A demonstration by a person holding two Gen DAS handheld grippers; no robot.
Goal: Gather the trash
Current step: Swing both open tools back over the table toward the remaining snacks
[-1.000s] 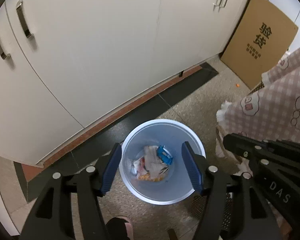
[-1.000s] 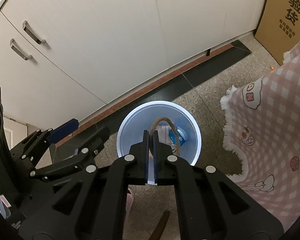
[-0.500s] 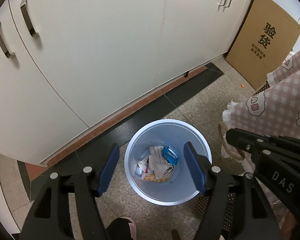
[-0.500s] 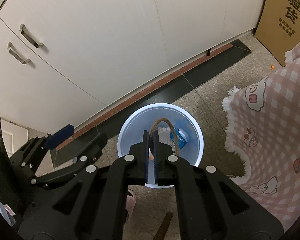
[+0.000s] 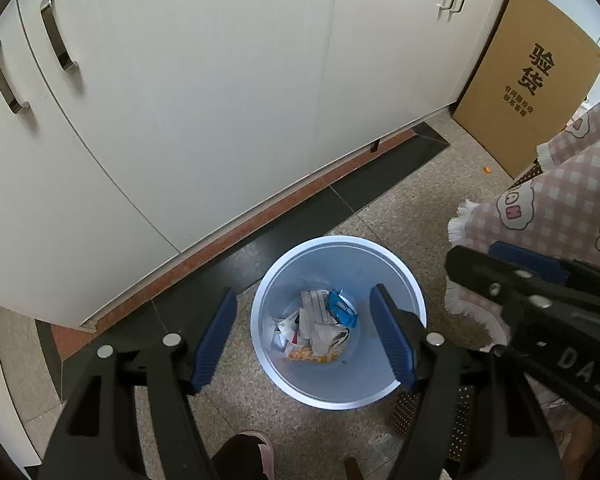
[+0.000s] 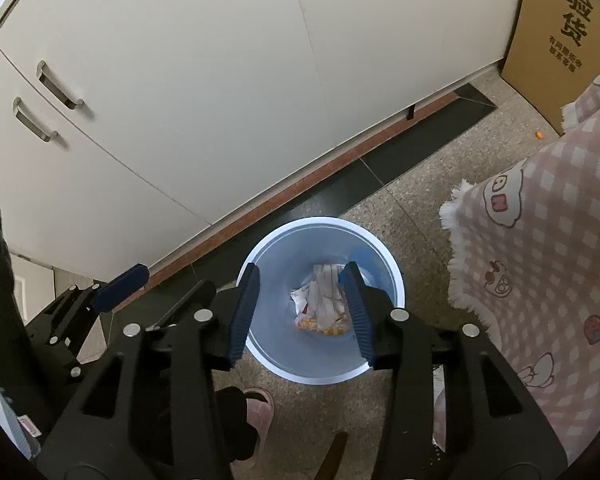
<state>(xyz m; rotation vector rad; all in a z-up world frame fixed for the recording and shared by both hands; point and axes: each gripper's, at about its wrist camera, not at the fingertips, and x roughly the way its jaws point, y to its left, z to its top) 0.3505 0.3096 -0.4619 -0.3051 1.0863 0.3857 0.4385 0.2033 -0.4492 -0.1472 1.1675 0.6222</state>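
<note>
Grippers both hang over the bin, tilted steeply down, side by side. Right gripper (image 6: 304, 308): jaws opening at this moment, blue pads apart, nothing between them; through the gap the bin's inside shows straight below. Left gripper (image 5: 304, 332): jaws part way apart and easing wider, also empty, framing the same opening. A slippered foot (image 6: 258, 412) sits at the near edge of the floor, just near of the bin. Blue bin (image 5: 380, 392) stands upright on the speckled floor, directly beneath both sets of jaws; the right gripper looks the more centred over it. Trash (image 5: 320, 328), crumpled wrappers and paper, lies in a heap on the bin's bottom. Judgement: drop looks done; next move is likely away from the bin. Checked cloth (image 6: 540, 260) hangs at right; white cupboards (image 5: 220, 100) stand beyond, a cardboard box (image 5: 528, 76) at far right.
</note>
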